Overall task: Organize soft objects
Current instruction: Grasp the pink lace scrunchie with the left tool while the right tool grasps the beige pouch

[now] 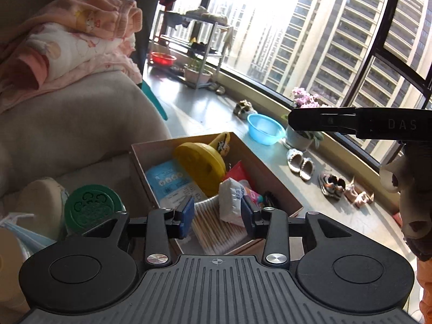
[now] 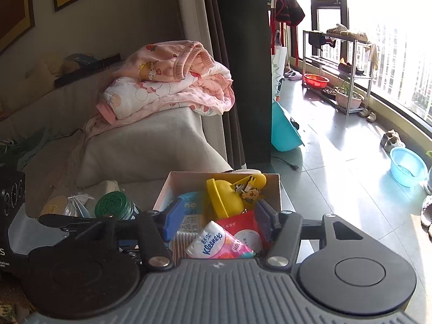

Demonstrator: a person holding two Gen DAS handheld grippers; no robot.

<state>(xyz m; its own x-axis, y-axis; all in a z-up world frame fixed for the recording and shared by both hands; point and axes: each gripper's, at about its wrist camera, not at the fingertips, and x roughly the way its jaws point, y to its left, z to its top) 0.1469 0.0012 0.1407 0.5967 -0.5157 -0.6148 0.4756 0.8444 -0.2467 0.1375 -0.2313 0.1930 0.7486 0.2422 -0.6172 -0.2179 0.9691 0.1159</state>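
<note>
A cardboard box (image 1: 272,178) holds a yellow round case (image 1: 198,167), a blue wipes pack (image 1: 172,183), a white Kleenex tissue pack (image 1: 229,202), cotton swabs (image 1: 216,232) and small packets. My left gripper (image 1: 218,217) is open just above the box's near edge, empty. My right gripper (image 2: 217,221) is open over the same box (image 2: 274,186), with the Kleenex pack (image 2: 206,243) just below its fingers, untouched. A pile of pink clothes (image 2: 167,86) lies on the grey sofa arm (image 2: 151,145); the pile also shows in the left wrist view (image 1: 62,46).
A green-lidded jar (image 1: 91,208) and a clear jar (image 2: 58,206) stand left of the box. A black box (image 2: 10,216) is at far left. On the tiled floor are a blue basin (image 1: 264,128), slippers (image 1: 299,163), a red basin (image 2: 316,80) and a metal rack (image 2: 337,67).
</note>
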